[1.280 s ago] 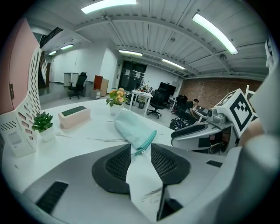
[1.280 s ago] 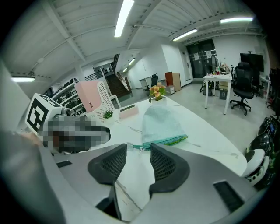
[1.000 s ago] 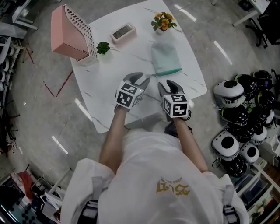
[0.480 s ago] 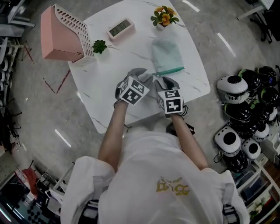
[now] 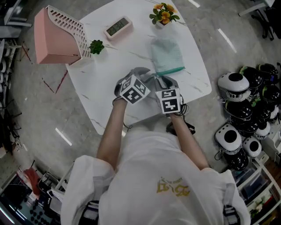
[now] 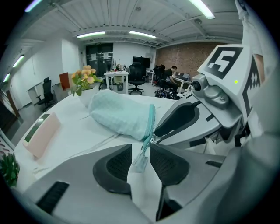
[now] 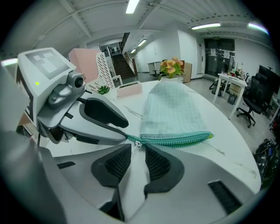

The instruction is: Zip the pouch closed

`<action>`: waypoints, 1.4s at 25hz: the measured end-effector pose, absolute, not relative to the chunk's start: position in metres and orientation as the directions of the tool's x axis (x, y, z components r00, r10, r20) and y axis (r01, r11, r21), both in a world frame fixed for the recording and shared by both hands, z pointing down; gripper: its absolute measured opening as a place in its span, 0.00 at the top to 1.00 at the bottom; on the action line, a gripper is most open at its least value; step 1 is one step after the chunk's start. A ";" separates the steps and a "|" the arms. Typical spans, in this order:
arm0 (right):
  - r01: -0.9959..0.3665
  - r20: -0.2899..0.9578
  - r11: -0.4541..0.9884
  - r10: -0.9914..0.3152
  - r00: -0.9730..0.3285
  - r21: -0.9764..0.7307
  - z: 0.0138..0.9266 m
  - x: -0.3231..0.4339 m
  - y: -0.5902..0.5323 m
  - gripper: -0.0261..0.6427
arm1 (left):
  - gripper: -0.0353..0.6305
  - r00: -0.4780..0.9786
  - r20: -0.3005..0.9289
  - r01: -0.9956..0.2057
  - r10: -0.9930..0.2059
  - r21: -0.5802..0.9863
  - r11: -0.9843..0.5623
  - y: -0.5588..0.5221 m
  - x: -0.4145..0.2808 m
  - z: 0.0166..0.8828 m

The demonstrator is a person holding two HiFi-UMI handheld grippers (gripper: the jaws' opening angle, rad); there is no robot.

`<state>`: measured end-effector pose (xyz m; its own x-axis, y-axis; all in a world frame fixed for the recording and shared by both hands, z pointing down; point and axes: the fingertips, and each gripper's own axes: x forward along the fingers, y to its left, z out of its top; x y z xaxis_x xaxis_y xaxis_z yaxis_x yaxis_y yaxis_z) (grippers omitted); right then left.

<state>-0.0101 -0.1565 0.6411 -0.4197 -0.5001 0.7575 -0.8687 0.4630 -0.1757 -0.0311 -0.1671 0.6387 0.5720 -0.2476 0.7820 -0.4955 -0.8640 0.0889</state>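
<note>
A pale green pouch (image 5: 167, 55) lies flat on the white table (image 5: 105, 83), its darker green zipper (image 5: 169, 70) along the near edge. Both grippers meet at the zipper's left end. In the left gripper view, the clear tab (image 6: 141, 158) at that end lies between the closing jaws of my left gripper (image 6: 141, 151), with a gap on each side. My right gripper (image 7: 138, 151) is also closing, and the small metal pull (image 7: 137, 144) sits at the mouth of its jaws, not pressed. In the head view, the left gripper (image 5: 147, 75) and right gripper (image 5: 163, 81) almost touch.
At the table's far side stand a pink slatted rack (image 5: 57, 37), a small green plant (image 5: 96, 46), a pink clock (image 5: 117, 27) and a pot of orange flowers (image 5: 163, 13). Black and white helmets (image 5: 243, 114) lie on the floor to the right.
Both grippers came down and forward to the left end of the pouch's zipper and drew closer together. Their jaws have narrowed.
</note>
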 end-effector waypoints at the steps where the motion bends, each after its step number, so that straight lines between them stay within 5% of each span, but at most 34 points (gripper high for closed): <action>1: -0.869 0.760 0.463 -0.497 -0.419 -0.176 0.642 -0.010 -0.156 0.79 | 0.73 0.573 0.783 -0.485 -0.242 0.087 -0.870 -0.167 -0.030 0.639; 22: -0.859 0.773 0.499 -0.498 -0.393 -0.116 0.649 -0.010 -0.156 0.88 | 0.88 0.583 0.799 -0.374 -0.146 0.105 -0.921 -0.156 -0.016 0.652; 35: -0.835 0.779 0.542 -0.485 -0.398 -0.089 0.648 -0.014 -0.156 0.94 | 0.88 0.579 0.802 -0.379 -0.144 0.109 -0.919 -0.159 -0.017 0.654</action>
